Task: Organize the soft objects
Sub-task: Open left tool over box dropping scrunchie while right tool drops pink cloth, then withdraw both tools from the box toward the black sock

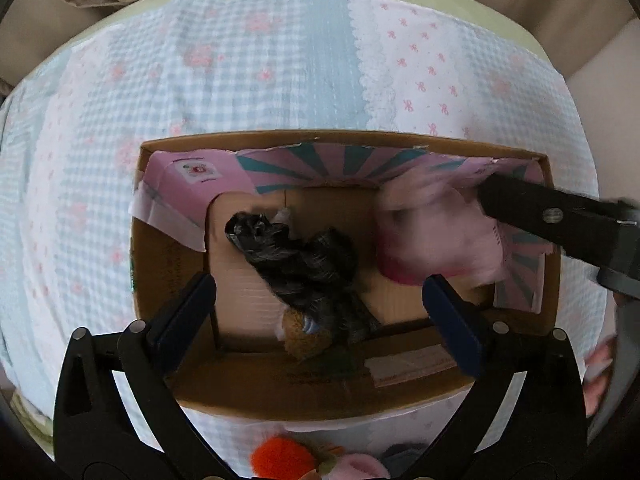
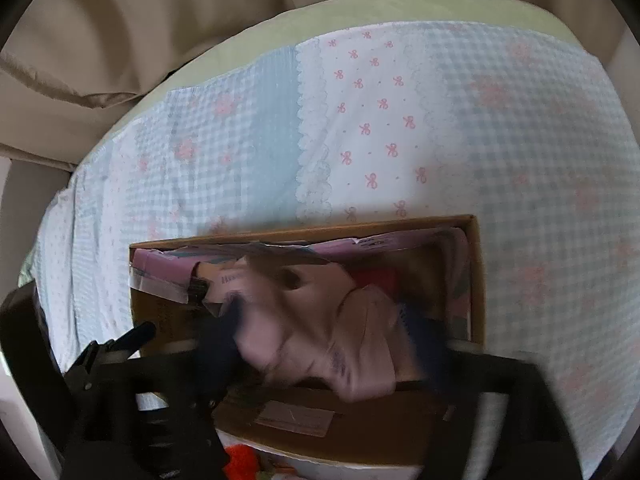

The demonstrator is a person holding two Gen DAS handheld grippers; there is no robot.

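Observation:
An open cardboard box [image 1: 152, 264] sits on the quilted bed. Inside lies a dark furry plush toy [image 1: 296, 260] with a tan part near the box's front wall. My left gripper [image 1: 320, 312] is open and empty, hovering over the box's front half above the dark toy. My right gripper [image 2: 324, 344] is shut on a pink plush toy [image 2: 320, 340] and holds it over the box's right side; it shows blurred in the left wrist view [image 1: 432, 236], with the right gripper's arm [image 1: 560, 228] beside it.
The bed is covered by a blue gingham and pink-bow quilt [image 1: 240, 60]. An orange plush [image 1: 280, 456] and other soft things lie on the bed just in front of the box. Beige curtains hang behind the bed.

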